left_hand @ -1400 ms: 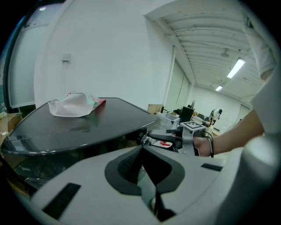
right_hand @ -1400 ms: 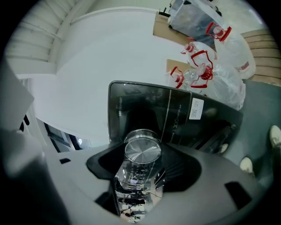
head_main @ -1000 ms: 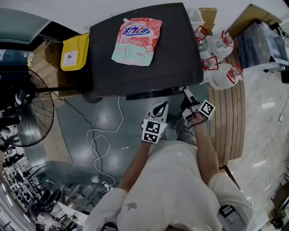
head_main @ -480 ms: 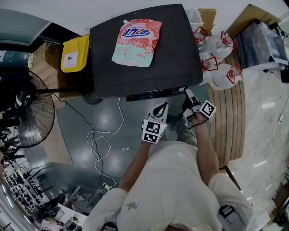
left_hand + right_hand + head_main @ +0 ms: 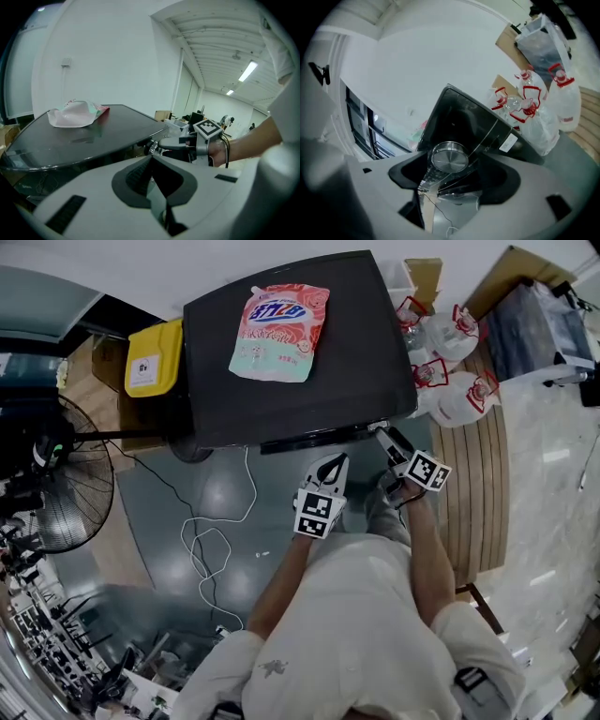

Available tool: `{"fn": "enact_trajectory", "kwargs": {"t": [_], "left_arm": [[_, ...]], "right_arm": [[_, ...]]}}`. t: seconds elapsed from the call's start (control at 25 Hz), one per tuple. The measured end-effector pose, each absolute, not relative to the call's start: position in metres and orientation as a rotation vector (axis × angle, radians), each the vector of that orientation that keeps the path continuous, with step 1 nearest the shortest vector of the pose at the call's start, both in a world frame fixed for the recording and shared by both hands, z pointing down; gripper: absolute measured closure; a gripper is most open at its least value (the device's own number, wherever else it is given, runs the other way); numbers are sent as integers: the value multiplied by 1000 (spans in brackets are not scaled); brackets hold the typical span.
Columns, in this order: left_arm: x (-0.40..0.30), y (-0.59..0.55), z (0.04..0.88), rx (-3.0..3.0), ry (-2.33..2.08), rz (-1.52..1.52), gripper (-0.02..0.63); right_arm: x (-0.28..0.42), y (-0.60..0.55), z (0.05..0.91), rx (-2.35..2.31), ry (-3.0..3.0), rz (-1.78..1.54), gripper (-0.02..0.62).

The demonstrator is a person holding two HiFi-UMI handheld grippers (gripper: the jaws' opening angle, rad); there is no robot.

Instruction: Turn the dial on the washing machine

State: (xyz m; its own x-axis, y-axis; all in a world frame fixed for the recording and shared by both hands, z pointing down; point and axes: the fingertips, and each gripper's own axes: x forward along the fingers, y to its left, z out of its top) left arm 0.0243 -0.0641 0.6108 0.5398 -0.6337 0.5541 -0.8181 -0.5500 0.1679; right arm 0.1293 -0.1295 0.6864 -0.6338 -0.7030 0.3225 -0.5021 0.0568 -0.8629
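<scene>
Spread wide, the jaws of the right gripper have just been opening. They now stand clear on either side of the round brushed-metal dial, which sits between them unpinched. That dial projects from the front panel of the black glossy-topped washing machine, below the right end of its front edge. Compared with a second ago, the gripper's marker cube sits at a different tilt, so the wrist has rolled. I judge the turn made and the dial let go. The left gripper hangs just beside the right one off the front edge, jaws together on nothing. A pink-and-green detergent pouch lies near the top's back edge.
</scene>
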Motion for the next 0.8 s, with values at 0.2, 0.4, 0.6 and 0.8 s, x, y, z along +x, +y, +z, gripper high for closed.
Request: {"fn": "enact_trajectory", "kwargs": {"t": [0.2,0.4,0.6,0.8], "left_arm": [[25,-65,610,2374,-1186,620,592],[23,-65,612,2364,-1196,620,592],[23,-63,612,2363,-1196,617,592],[22,-61,613,2361,-1198,621,592]], "right_arm": [[132,-127,688,-1414,2398,-1463,252],[128,-128,680,-1540,2606,-1273,249],[123,-130,677,-1640,2751,-1109,249],[120,-129,682,-1748,2904,-933,250]]}}
